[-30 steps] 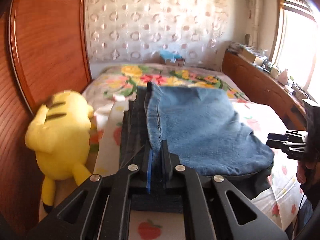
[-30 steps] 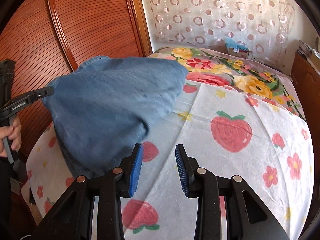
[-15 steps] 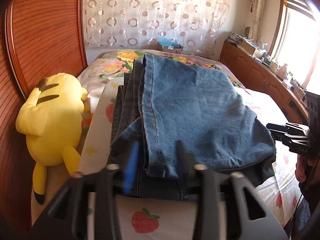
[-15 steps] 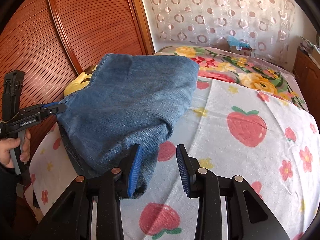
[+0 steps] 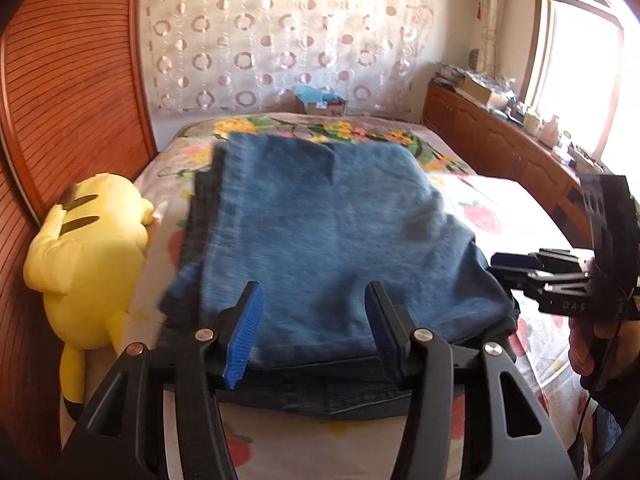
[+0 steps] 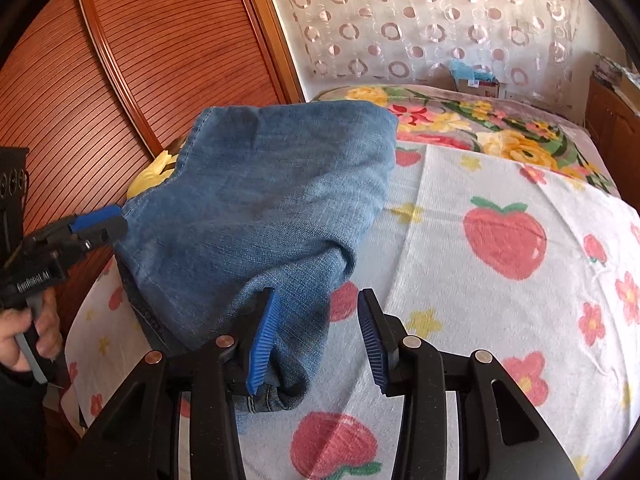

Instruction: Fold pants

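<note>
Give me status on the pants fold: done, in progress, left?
Done: the jeans lie folded in stacked layers on the strawberry sheet. In hand: nothing; the left gripper and right gripper have just been opening, jaws apart with denim between them, unpinched. Left: perhaps tidying the bunched corner nearest the right gripper.

Little is showing as readable. The right gripper [image 5: 568,288], at three o'clock in the left wrist view, is bearing the pale letters "DAS". The left gripper [image 6: 36,276], at nine o'clock in the right wrist view, is carrying a blurred white wordmark that cannot be made out.
</note>
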The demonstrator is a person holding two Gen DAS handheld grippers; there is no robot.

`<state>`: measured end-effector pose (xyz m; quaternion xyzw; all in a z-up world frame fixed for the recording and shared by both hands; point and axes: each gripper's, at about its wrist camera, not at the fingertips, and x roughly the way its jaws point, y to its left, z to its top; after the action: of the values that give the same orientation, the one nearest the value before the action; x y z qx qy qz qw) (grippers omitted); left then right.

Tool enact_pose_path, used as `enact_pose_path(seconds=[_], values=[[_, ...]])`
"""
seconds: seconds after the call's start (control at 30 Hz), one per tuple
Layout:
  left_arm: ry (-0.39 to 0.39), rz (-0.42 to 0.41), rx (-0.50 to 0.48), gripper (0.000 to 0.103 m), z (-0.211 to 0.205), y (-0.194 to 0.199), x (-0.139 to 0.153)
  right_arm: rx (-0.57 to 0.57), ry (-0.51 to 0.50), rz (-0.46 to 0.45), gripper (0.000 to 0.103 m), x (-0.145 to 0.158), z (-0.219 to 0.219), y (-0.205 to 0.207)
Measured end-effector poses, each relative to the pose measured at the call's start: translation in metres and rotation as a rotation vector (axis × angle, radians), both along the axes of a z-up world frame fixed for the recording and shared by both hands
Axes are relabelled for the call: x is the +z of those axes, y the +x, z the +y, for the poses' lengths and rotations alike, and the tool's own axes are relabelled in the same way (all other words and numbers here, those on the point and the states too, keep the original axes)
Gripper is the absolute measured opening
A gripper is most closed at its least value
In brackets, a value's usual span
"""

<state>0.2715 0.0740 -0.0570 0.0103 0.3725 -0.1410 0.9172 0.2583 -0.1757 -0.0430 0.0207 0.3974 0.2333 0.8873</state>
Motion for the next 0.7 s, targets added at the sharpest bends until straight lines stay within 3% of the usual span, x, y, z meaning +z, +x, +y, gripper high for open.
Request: enact_pose_path(seconds=[0.5,0.7], values=[[0.068,0.05,-0.011,0.054,-0.02,0.007,-0.043,-0.018,0.089,-0.004,0.043,-0.002,0.0,0.003],[0.056,0.047,-0.008,0.054,-0.018,0.007,-0.047,-0.022,0.038,0.05,0.044,-0.015,0.01,0.007]])
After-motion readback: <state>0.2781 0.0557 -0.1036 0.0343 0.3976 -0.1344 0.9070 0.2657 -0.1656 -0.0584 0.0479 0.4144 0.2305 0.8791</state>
